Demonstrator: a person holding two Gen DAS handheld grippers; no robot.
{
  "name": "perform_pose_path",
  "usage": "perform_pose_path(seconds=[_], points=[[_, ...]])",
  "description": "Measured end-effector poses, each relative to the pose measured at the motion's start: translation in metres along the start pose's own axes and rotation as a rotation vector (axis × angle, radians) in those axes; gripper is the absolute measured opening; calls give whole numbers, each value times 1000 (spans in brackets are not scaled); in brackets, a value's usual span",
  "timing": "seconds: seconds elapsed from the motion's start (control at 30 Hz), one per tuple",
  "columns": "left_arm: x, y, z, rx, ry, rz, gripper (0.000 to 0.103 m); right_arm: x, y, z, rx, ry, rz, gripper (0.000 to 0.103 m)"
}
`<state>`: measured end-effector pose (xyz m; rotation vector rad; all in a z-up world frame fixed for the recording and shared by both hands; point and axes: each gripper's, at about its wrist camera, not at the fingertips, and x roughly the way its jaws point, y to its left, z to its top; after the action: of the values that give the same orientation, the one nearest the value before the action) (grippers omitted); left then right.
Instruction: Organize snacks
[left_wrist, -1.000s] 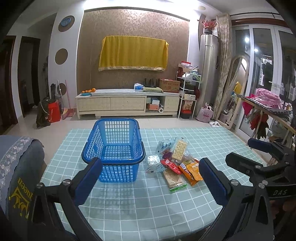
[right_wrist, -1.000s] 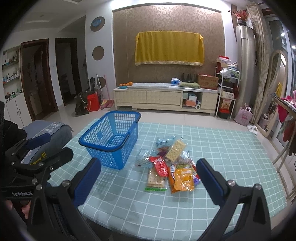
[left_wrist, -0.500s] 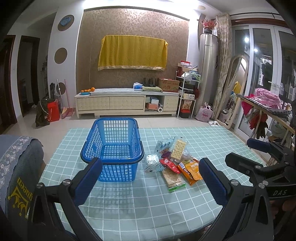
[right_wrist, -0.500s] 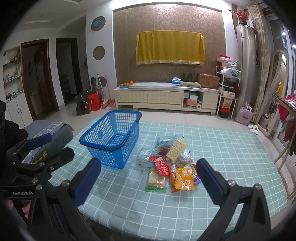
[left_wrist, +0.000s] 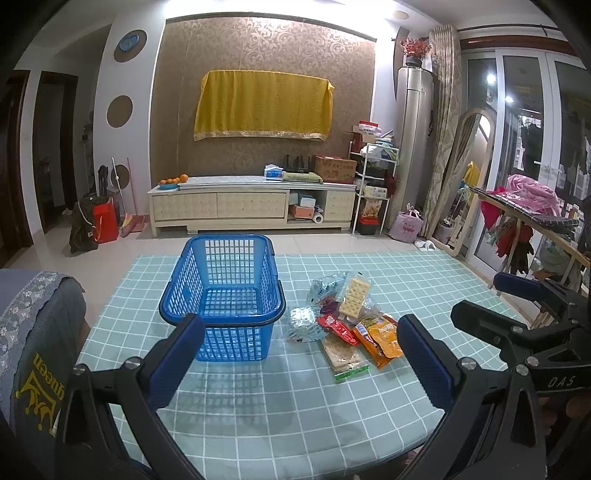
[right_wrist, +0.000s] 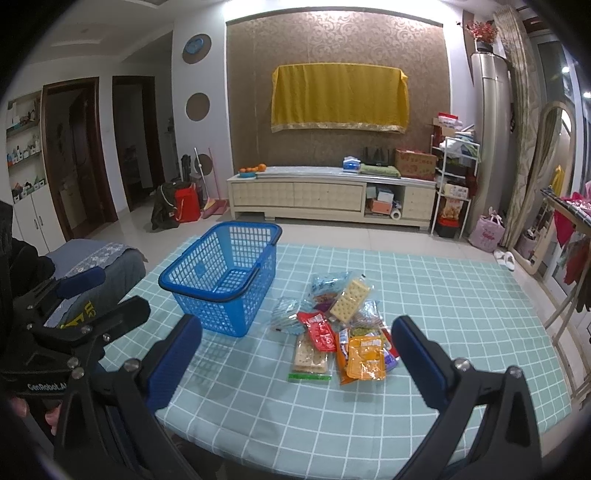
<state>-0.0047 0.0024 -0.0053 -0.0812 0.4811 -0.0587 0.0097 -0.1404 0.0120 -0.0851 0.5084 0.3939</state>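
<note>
Left wrist view: my left claw (left_wrist: 301, 354) hangs above the near part of the worktop (left_wrist: 424, 280), its two blue pads wide apart and nothing between them; ahead stands the blue basket (left_wrist: 225, 295), upright and empty, and just to its right lies the snack heap (left_wrist: 343, 321), near the basket wall though I cannot tell whether it touches. At the right edge my right claw (left_wrist: 517, 295) shows only from the side. Topmost in the heap, a cracker pack (left_wrist: 354, 298) leans on its neighbours; a silvery pouch (left_wrist: 303, 322) lies nearest the basket. Right wrist view: my right claw (right_wrist: 297, 350) is likewise spread and empty, held short of the heap, with an orange pouch (right_wrist: 365, 358) and a flat biscuit pack (right_wrist: 309, 358) nearest its pads. I judge all of these light and thin, with slick film that may slide between the pads and crinkle rather than resist. The crackers look brittle, so I would take them by the long edges with a gentle squeeze. The soft pouches I would pinch at a sealed end or across the middle, lifting the upper packs first so those beneath are not dragged.
</note>
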Motion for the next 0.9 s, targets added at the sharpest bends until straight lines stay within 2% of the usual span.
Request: perform_pose_path(seconds=[0.6, 0.9], points=[[-1, 1, 0, -12, -6, 1, 103, -2, -3, 1, 6, -3, -3, 103], [-2, 2, 3, -9, 5, -1, 103, -4, -9, 4, 19, 5, 24, 103]])
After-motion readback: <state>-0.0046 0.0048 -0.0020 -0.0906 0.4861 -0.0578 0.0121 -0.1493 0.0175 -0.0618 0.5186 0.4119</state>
